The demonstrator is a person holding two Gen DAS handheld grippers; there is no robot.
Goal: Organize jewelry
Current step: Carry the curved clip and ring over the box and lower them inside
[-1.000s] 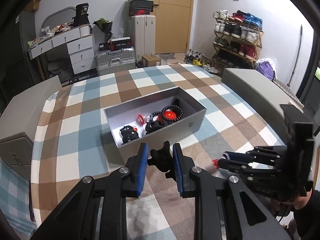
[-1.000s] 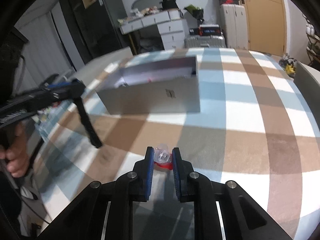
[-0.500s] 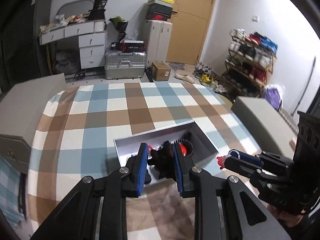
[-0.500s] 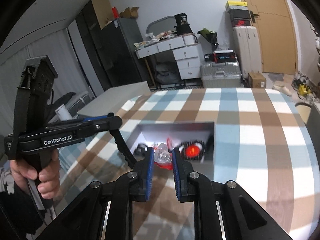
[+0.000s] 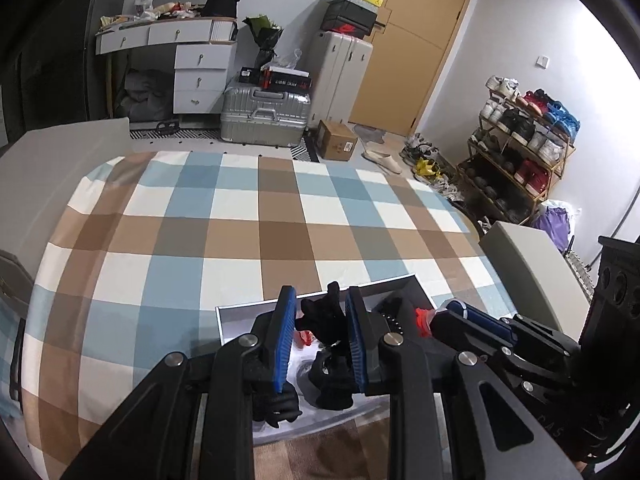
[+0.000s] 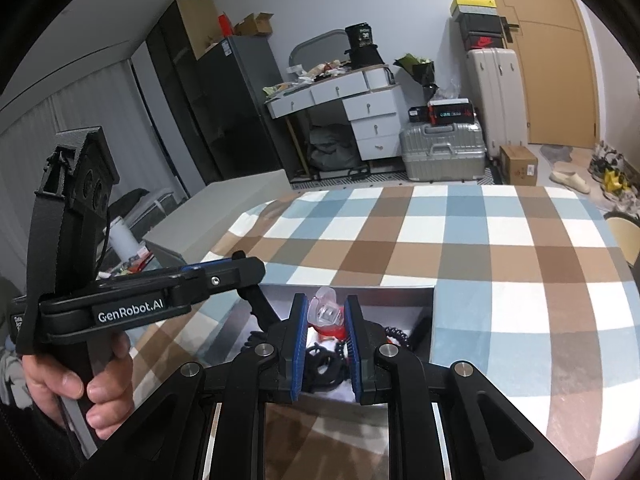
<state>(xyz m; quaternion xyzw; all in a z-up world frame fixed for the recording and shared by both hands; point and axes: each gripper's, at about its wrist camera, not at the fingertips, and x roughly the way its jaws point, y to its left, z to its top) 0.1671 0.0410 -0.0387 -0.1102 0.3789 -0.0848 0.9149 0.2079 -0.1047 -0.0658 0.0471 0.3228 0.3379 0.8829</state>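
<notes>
My left gripper (image 5: 320, 320) is shut on a black jewelry piece (image 5: 322, 316) and holds it over the grey open box (image 5: 240, 314). My right gripper (image 6: 326, 322) is shut on a clear and red jewelry piece (image 6: 326, 316), also above the box (image 6: 384, 304). The right gripper shows at the right of the left wrist view (image 5: 452, 316); the left gripper shows at the left of the right wrist view (image 6: 240, 268), held by a hand. Black and red bead pieces (image 6: 396, 336) lie in the box, partly hidden by my fingers.
The box sits on a checked blue, brown and white tablecloth (image 5: 260, 216). Grey cushioned seats (image 5: 528, 264) flank the table. A white dresser (image 5: 200, 64), suitcases (image 5: 264, 120) and a shoe rack (image 5: 520, 152) stand beyond.
Both grippers rose from the table and moved forward over the box, each keeping its piece. The box now lies directly under the fingertips.
</notes>
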